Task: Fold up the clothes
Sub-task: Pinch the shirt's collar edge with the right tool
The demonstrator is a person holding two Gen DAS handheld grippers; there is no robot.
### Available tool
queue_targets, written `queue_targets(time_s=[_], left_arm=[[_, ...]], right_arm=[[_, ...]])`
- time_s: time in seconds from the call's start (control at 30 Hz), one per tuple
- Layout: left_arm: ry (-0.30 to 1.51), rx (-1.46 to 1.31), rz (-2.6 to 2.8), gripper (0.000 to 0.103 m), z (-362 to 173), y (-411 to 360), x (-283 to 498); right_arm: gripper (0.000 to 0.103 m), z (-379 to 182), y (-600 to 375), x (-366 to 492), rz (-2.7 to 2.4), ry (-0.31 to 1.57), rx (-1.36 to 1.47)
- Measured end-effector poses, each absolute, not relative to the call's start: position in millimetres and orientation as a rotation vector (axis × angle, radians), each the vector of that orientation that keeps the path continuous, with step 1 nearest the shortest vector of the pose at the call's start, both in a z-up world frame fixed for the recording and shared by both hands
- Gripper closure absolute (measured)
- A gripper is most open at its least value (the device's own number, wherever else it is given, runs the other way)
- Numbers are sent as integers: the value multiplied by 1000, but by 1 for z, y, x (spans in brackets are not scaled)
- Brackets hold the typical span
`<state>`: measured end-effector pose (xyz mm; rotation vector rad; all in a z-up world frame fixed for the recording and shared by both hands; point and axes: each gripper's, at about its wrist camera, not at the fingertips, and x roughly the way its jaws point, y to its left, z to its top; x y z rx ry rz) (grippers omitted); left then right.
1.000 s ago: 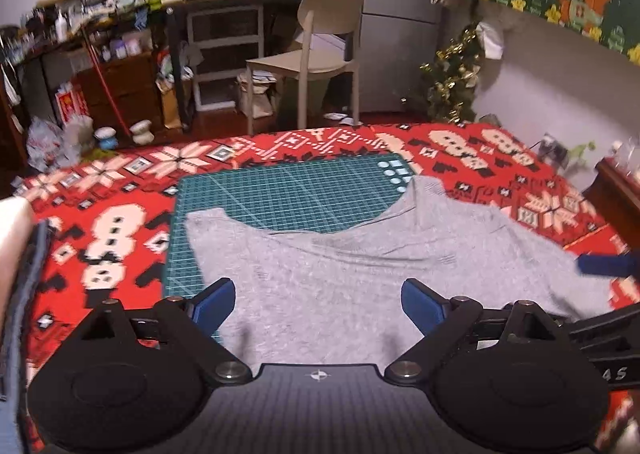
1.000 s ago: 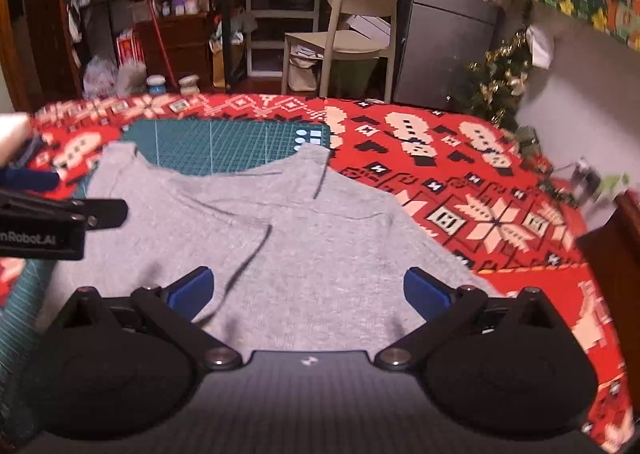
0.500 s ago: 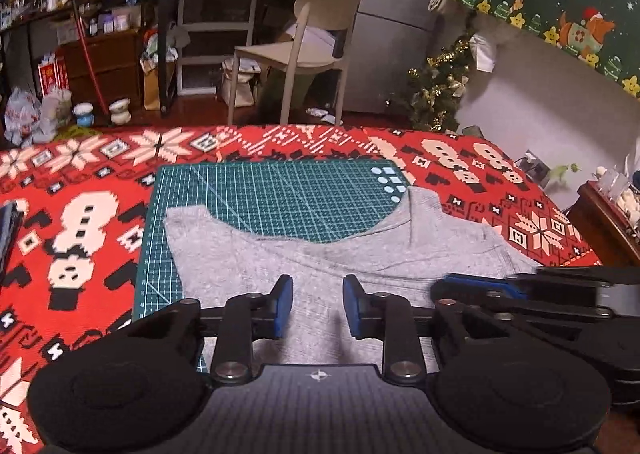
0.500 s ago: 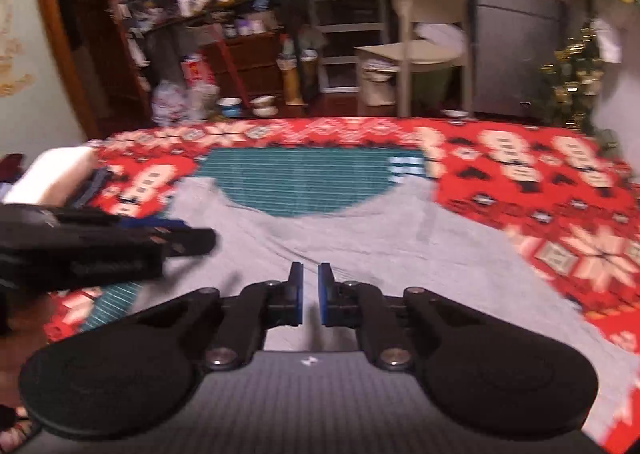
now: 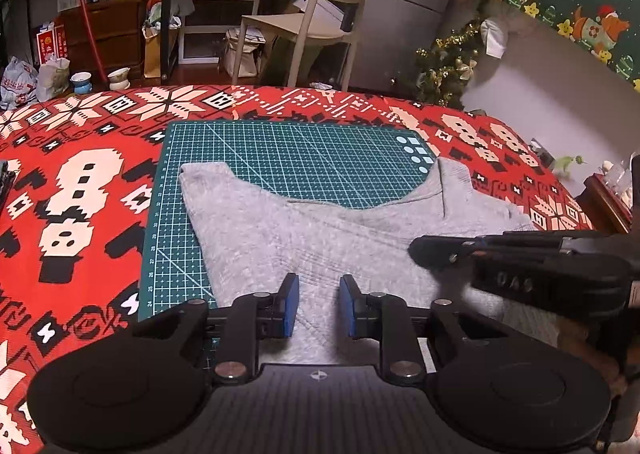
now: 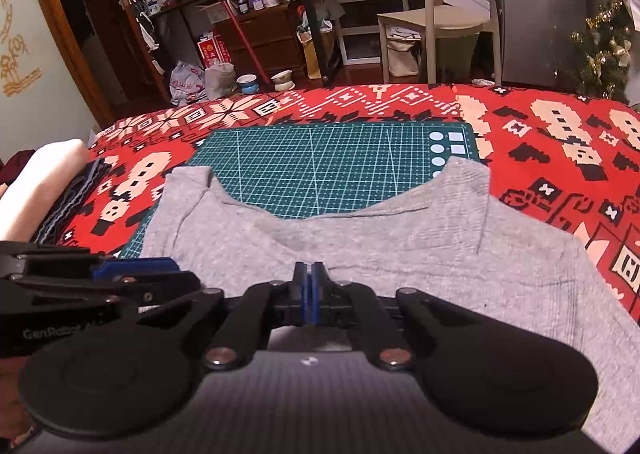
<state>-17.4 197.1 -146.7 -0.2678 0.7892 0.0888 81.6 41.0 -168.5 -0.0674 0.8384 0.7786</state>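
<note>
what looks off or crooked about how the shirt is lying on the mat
The grey shirt lies askew: only its neckline end rests on the green cutting mat, while one side spills onto the red blanket. A diagonal crease runs below the collar, so it is not flat. Nothing looks damaged.

**Count of what is on the red cloth and behind it**

One grey top [image 5: 304, 242] lies over one green cutting mat [image 5: 280, 157], on one red patterned cloth [image 5: 80, 181]. Two tools are in view: the left tool [image 5: 319, 304] and the right tool [image 6: 308, 294]. Behind stand one pale chair [image 5: 320, 9], one small Christmas tree [image 5: 448, 65] and two little bowls on the floor [image 5: 100, 79]. One folded white cloth [image 6: 36, 181] sits at the left edge.
</note>
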Motion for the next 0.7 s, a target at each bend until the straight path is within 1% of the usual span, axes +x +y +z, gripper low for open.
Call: queue_targets(time_s=[0.63, 0.7], left_arm=[[785, -247, 97, 84, -140, 192, -16], [775, -241, 92, 84, -136, 190, -17]], right_arm=[[103, -164, 4, 87, 701, 835, 14], [97, -158, -3, 84, 684, 820, 15]])
